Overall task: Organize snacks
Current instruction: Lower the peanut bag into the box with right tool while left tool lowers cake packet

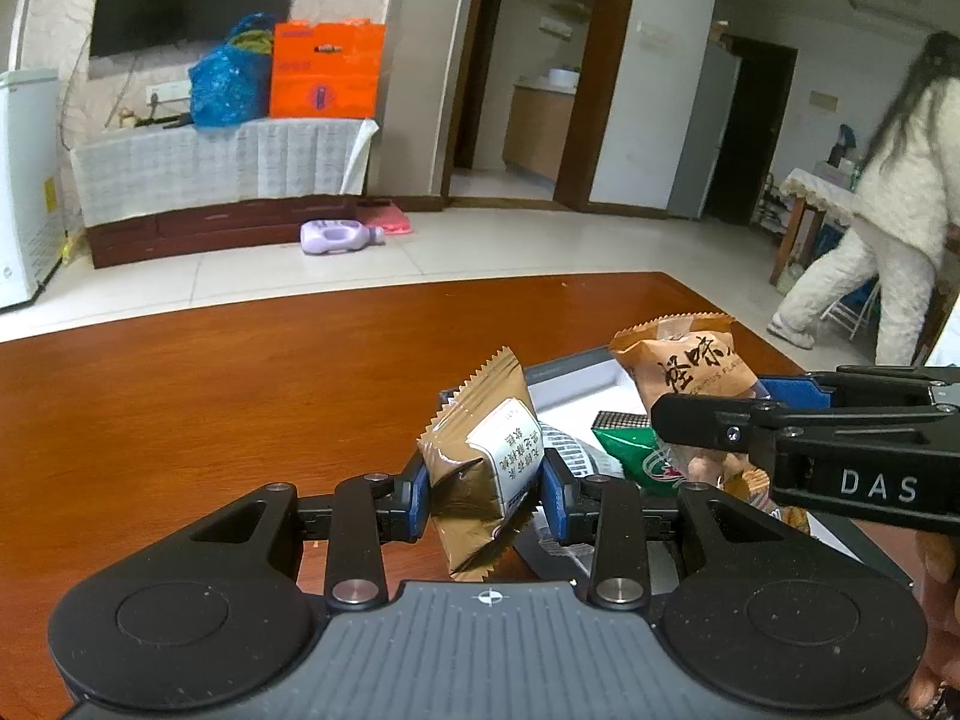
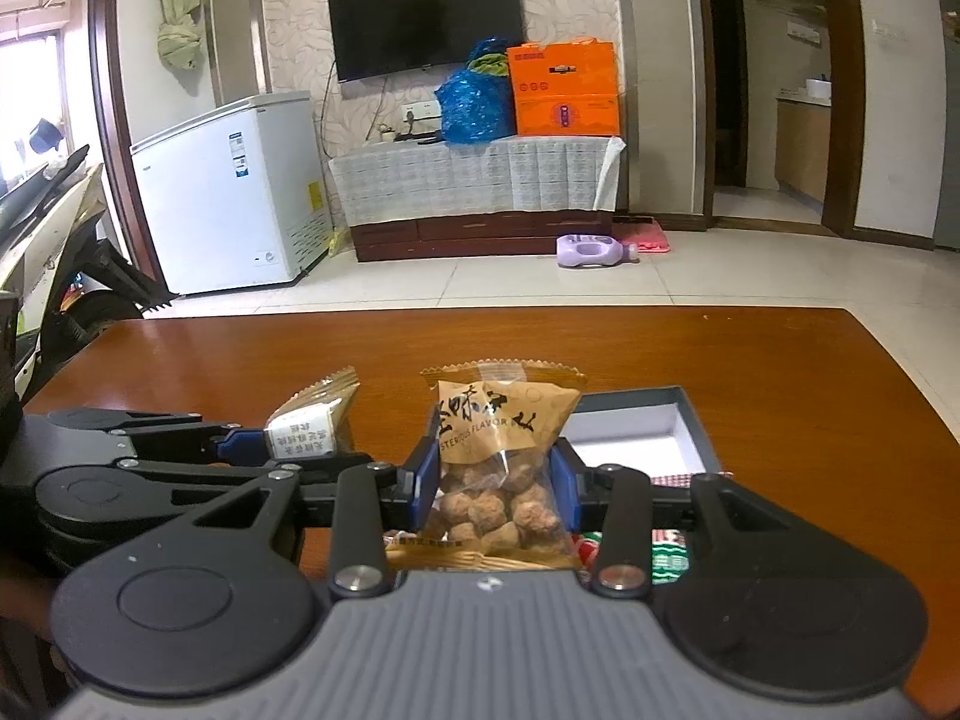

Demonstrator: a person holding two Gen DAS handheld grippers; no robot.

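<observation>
Your left wrist view shows a person in white (image 1: 888,204) walking at the far right, whom the right view misses; your right wrist view shows a white chest freezer (image 2: 231,192) in full, where the left view catches only its edge.

You have two snack packets in hand and one open box (image 2: 678,414) on the desk (image 1: 210,396), with a green packet (image 1: 636,450) lying in it among other wrappers.

Your left claw (image 1: 485,495) is partly closed, its blue pads clamped on the sides of a gold wafer packet (image 1: 480,468) held upright above the desk, just left of the box. Your right claw (image 2: 495,489) is likewise pinched on a brown bag of round snacks (image 2: 504,468), held upright over the near end of the box, close beside the left claw.
</observation>
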